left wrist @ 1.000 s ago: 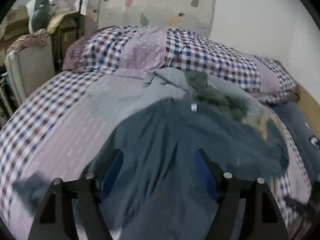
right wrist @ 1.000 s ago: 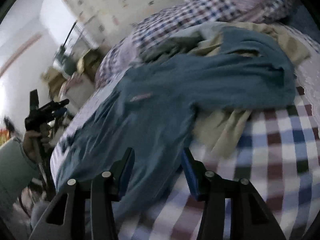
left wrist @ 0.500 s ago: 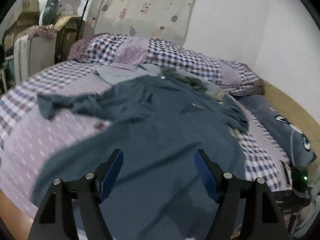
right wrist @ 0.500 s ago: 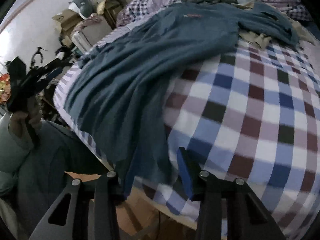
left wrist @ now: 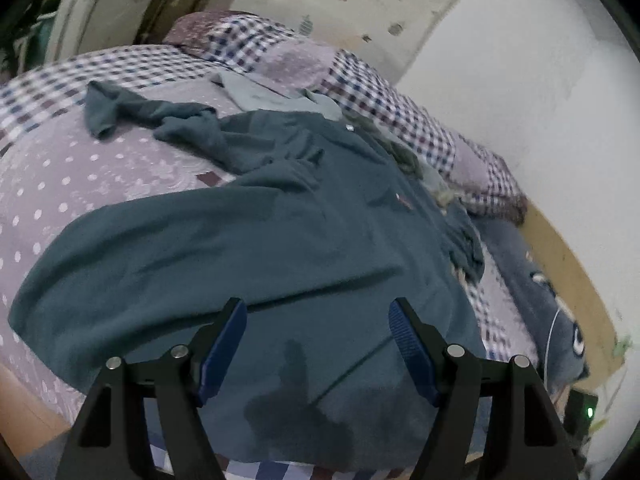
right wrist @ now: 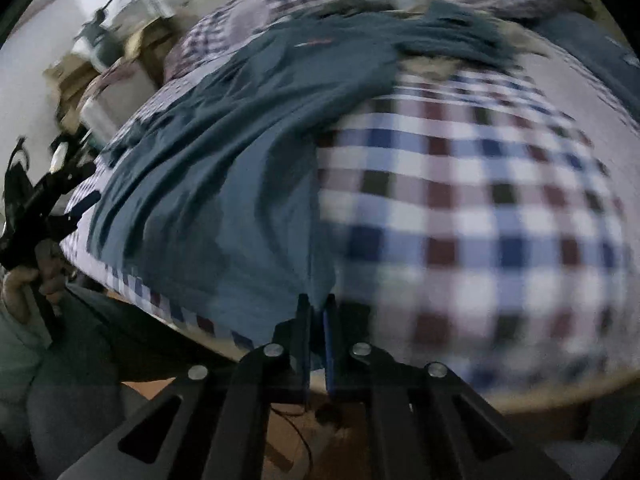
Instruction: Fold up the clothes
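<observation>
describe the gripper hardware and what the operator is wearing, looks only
Both grippers are matte black linkage frames with triangular cut-outs and round silver pivot pins. The left gripper has ribbed blue pads on its fingers; the right gripper shows the same blue along its pad edges. No cables on either. The person's left hand emerges from a pale grey-green sleeve.

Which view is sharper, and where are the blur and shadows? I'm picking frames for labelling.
Left wrist view: sharper; the teal shirt shows its creases, with a dark shadow on it between the open left gripper fingers; fisheye bends the wall. Right wrist view: motion-blurred, the checked bedsheet smeared, only the shut right gripper crisp.
</observation>
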{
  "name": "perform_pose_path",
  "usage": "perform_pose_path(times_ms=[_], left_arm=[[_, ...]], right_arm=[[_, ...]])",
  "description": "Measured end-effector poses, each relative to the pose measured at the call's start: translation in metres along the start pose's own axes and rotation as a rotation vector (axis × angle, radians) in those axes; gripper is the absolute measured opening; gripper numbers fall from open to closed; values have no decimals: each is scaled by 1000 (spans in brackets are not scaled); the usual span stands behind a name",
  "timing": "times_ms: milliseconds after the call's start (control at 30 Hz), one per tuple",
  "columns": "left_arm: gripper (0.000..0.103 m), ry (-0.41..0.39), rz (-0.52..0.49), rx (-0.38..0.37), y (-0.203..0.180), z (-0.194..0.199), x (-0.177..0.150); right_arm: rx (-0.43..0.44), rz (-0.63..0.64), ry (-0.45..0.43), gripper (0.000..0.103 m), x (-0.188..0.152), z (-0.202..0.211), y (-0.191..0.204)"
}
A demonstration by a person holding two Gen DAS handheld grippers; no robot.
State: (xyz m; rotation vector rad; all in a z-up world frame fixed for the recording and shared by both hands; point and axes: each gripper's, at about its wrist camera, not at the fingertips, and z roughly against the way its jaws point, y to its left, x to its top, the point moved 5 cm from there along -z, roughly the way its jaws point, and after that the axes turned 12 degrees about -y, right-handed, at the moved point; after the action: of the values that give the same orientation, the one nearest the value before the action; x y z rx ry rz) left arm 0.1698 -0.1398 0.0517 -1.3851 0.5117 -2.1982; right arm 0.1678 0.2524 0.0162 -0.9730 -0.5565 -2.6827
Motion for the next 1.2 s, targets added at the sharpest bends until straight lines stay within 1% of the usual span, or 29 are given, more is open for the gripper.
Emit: perform_pose_path(times_ms=[67, 167, 267, 400, 467, 533, 600, 633, 700, 767, 833, 900, 967, 1033, 1133, 1200], left_arm=[[77, -18, 29, -6, 6, 5, 4], [77, -29, 68, -13, 13, 7, 9], [77, -33, 104, -19, 20, 9, 13], [77, -37, 125, -19, 24, 11, 14], [77, -44, 125, -17, 26, 14, 15], [77, -52, 131, -14, 29, 16, 16], [77, -63, 151, -11, 36, 19, 19], [77, -71, 168, -9, 40, 21, 21], [77, -96, 215, -15, 51, 27, 26], [77, -123, 277, -21, 64, 33, 31], [77, -144, 366, -30, 82, 38, 38], [78, -164, 450, -36, 99, 43, 45], [78, -185, 465, -1, 112, 43, 55], [78, -205, 458, 48, 126, 39, 68], [77, -217, 437, 152, 148, 23, 88], [77, -205, 401, 233, 164, 6, 102]], right_arm=[[-29, -41, 11, 3, -10, 17, -9], [-86, -101, 39, 3, -22, 31, -24], [-151, -144, 91, 3, -31, 27, -34], [-214, -128, 141, 4, -31, 15, -30], [-258, -100, 151, 8, -30, 14, -28], [-299, -71, 149, 9, -27, 16, -27], [-337, -55, 119, 11, -19, 22, -27], [-333, -56, 95, 13, -15, 25, -26], [-297, -66, 27, 16, -4, 31, -21], [-256, -74, -45, 32, 7, 36, -14], [-229, -60, -92, 35, 14, 35, -2], [-210, -28, -126, 36, 20, 32, 10], [-194, 15, -147, 37, 24, 29, 20], [-184, 58, -163, 38, 26, 26, 32], [-166, 109, -167, 41, 24, 19, 46], [-152, 134, -168, 41, 25, 14, 51]])
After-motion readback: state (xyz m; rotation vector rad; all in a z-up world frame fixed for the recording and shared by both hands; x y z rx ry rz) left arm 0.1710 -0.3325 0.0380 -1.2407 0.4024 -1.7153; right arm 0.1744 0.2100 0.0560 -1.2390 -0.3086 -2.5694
